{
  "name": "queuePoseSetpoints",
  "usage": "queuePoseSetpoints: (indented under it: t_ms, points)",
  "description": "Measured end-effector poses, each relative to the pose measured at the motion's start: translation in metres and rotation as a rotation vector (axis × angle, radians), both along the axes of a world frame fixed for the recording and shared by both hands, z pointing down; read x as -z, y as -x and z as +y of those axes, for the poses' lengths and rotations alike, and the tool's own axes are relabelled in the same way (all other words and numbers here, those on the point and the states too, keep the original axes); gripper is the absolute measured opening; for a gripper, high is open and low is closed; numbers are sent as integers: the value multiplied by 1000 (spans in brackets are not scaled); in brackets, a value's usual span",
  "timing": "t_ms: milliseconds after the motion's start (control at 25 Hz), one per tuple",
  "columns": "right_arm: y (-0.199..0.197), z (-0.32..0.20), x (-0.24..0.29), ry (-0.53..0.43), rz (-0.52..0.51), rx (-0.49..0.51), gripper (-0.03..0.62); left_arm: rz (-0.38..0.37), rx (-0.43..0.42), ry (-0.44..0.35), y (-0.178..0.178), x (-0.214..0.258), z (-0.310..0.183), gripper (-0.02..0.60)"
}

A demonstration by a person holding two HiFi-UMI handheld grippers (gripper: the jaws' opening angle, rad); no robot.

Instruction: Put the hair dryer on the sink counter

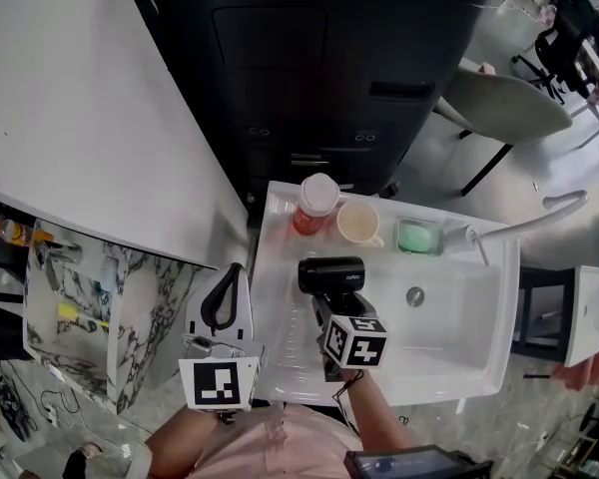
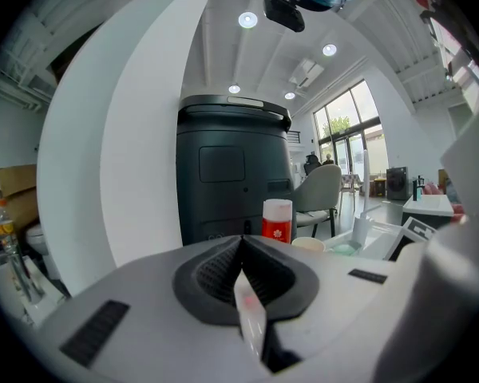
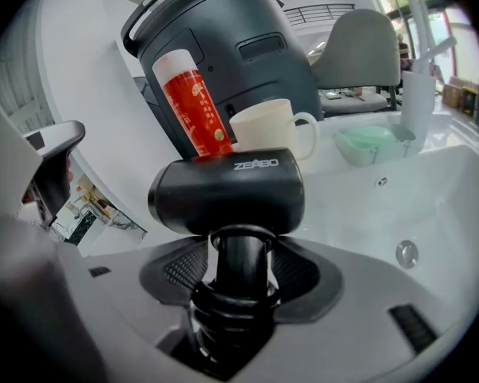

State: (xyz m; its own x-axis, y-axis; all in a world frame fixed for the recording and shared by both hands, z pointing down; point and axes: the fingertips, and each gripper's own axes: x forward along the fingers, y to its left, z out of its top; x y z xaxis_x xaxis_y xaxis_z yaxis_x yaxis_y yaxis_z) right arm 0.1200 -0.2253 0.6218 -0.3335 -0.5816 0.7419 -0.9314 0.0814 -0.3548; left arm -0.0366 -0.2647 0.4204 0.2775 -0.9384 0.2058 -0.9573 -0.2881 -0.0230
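Hair dryer handle clamped in right tongs; left tongs closed.

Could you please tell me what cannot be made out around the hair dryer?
- Lower end of the hair dryer handle: right gripper view, buried in the right tongs.
- Whether it touches the sink counter: head view, its own body covers the underside.
- Print on the red bottle: right gripper view, too small.

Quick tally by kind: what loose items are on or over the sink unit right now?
Hair dryer, held in right gripper: 1
Bottle: 1
Mug: 1
Green dish: 1
Total: 4
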Motion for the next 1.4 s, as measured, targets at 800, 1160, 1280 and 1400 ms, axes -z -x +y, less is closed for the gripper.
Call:
queuePoseSetpoints:
  t_ms: [800, 1160, 1280, 1400]
  points:
    - [3, 1, -34, 160, 43, 10, 255, -1, 25, 10, 8, -4, 0, 9]
    - [-3, 1, -46, 209, 83, 3, 255, -5, 32, 10, 15, -3, 3, 9]
    - [-2, 0, -47, 218, 98, 16, 255, -3, 34, 8, 16, -2, 5, 9]
    - [-1, 0, -48, 222, 102, 19, 256, 1, 33, 5, 17, -1, 8, 9]
